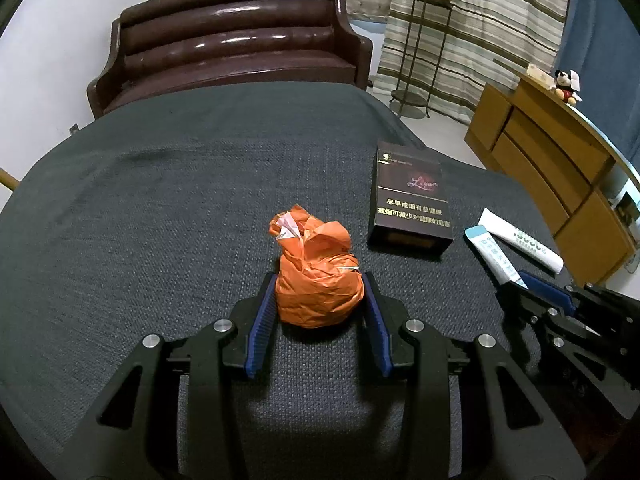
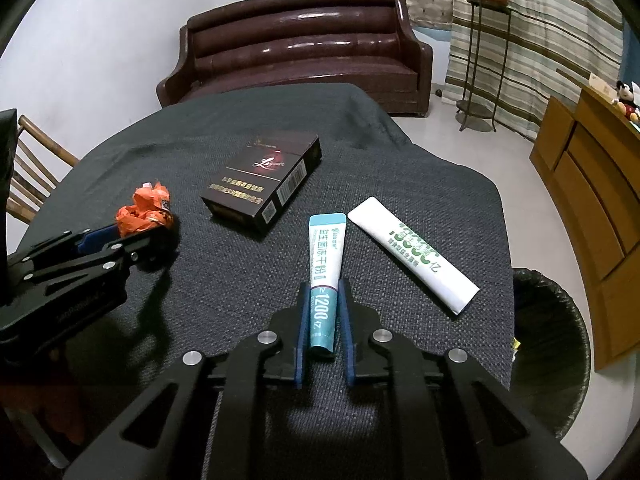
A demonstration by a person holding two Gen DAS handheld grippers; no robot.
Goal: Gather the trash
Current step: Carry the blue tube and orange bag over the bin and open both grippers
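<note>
A crumpled orange wrapper (image 1: pixel 316 276) lies on the dark cloth-covered table (image 1: pixel 160 208), and my left gripper (image 1: pixel 320 284) is shut on it, blue pads pressed against both sides. The right wrist view shows that wrapper (image 2: pixel 142 210) at the left with the left gripper (image 2: pixel 132 236) around it. My right gripper (image 2: pixel 325 292) is shut on the near end of a teal-and-white sachet (image 2: pixel 325 264) lying flat. A white sachet (image 2: pixel 412 254) lies just to its right. A dark cigarette box (image 2: pixel 264 184) rests farther back. In the left wrist view the right gripper (image 1: pixel 524 280) holds the teal sachet (image 1: pixel 494 254).
A black-bagged trash bin (image 2: pixel 548 352) stands on the floor off the table's right edge. A brown sofa (image 2: pixel 296 48) sits behind the table, a wooden cabinet (image 2: pixel 592 200) to the right, a plant stand (image 2: pixel 486 60) by the curtain, a wooden chair (image 2: pixel 32 168) at the left.
</note>
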